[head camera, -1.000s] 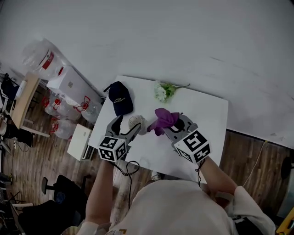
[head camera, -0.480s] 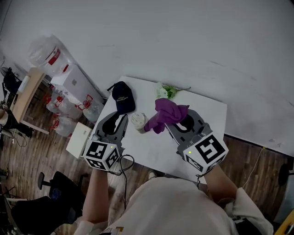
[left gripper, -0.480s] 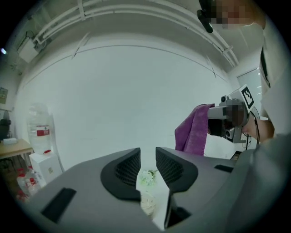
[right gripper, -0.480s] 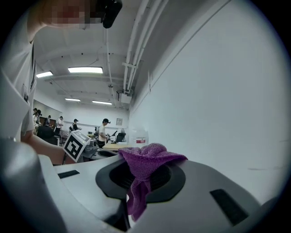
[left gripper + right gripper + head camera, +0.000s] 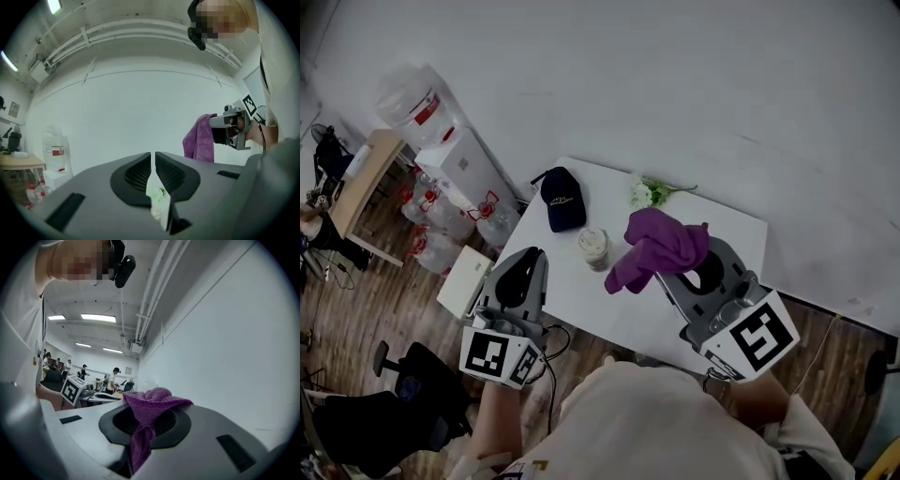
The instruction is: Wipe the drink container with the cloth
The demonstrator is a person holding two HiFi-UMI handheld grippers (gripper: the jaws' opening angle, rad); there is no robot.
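**Drink container on the surface, cloth in the right hand-held gripper**

Drink container stands upright on the white surface, with nothing gripping it. We see it between a dark cap to its upper left and the purple cloth to its right. A small bunch of white flowers lies near the far edge, beyond the container.

Right hand-held gripper: clenched on the cloth. In the right gripper view the fabric bunches over the jaw tips and a strip runs down between them. In the head view the cloth hangs from the jaws in a loose fold. Its lower end appears just beside the container; we cannot tell whether the two touch.

Left hand-held gripper: jaws closing and almost together, with only a thin slit between the ribbed pads. Nothing is between them. In the head view this gripper sits at the left edge of the surface, apart from the container and pointing roughly toward the cap.

The left gripper view shows the right gripper raised, with the cloth draped down from it.
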